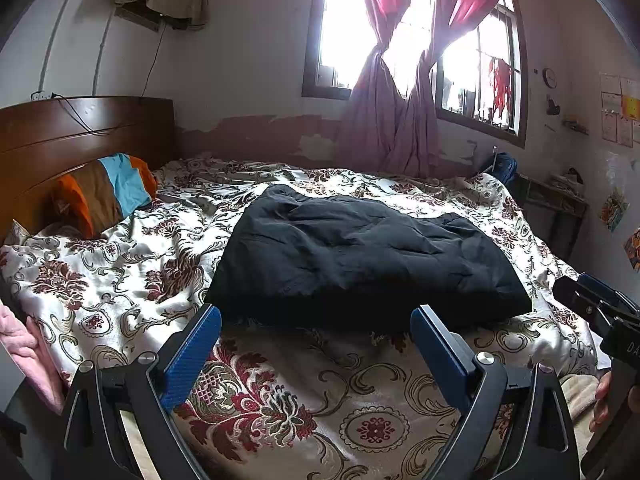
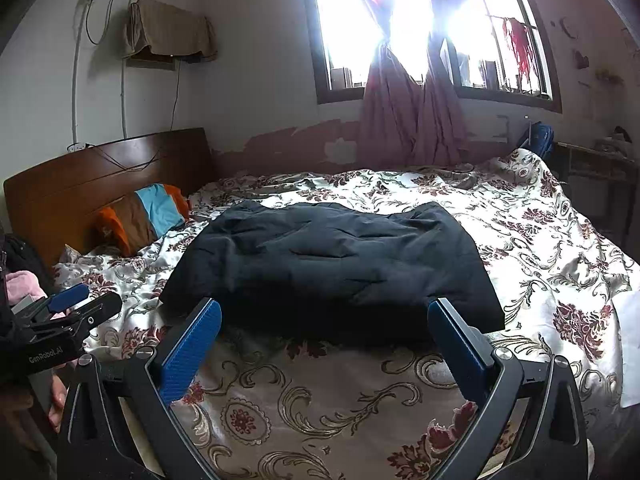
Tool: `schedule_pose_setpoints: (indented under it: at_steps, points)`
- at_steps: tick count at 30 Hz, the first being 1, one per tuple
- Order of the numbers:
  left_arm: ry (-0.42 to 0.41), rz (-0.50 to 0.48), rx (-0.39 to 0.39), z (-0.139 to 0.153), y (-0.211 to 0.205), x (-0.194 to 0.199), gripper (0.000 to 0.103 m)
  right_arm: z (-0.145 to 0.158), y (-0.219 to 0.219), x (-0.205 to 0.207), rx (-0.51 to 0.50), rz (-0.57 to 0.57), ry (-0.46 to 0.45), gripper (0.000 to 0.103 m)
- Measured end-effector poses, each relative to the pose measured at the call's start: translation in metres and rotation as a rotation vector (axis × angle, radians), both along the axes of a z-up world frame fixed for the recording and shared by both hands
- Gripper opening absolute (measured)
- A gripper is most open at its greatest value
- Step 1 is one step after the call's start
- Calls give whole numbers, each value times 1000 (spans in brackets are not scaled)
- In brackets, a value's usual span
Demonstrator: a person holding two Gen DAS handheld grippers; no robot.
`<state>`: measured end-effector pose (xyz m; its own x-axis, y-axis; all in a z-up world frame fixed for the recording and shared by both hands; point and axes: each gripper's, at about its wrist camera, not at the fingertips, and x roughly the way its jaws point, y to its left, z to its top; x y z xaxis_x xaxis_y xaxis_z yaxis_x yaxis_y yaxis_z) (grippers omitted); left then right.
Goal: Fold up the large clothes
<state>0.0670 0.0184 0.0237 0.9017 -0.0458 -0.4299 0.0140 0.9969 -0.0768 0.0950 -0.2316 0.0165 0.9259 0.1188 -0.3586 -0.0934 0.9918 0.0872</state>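
Observation:
A dark navy padded garment (image 1: pixel 360 256) lies folded into a rough rectangle on the floral bedspread (image 1: pixel 120 264). It also shows in the right wrist view (image 2: pixel 332 264). My left gripper (image 1: pixel 316 320) is open and empty, held just short of the garment's near edge. My right gripper (image 2: pixel 324 316) is open and empty, also just short of the near edge. The right gripper shows at the right edge of the left wrist view (image 1: pixel 592 296). The left gripper shows at the left edge of the right wrist view (image 2: pixel 76 304).
A wooden headboard (image 1: pixel 80 132) and a striped orange, brown and blue pillow (image 1: pixel 108 192) stand at the left. A window with pink curtains (image 1: pixel 396 80) is behind the bed. A dark side table (image 1: pixel 556 204) stands at the far right. Pink cloth (image 1: pixel 24 348) lies at the left edge.

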Motion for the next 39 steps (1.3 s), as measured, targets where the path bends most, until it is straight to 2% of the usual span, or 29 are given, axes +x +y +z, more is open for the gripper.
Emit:
schedule_pose_setpoints:
  at_steps: [15,21,27,39]
  points:
    - [6,-13,-5,-1,-1,-1,96,0,1,0,1,0,1,101]
    - [43,-53,-2,-6,-9,2,96,-2,2,-1,7,-2,4,101]
    - [66,7,49,-9,-13,5,96,-4,4,-1,15,-2,13,101]
    - [95,21,43,-14,-7,9,96,-10,3,3,26,-4,33,101]
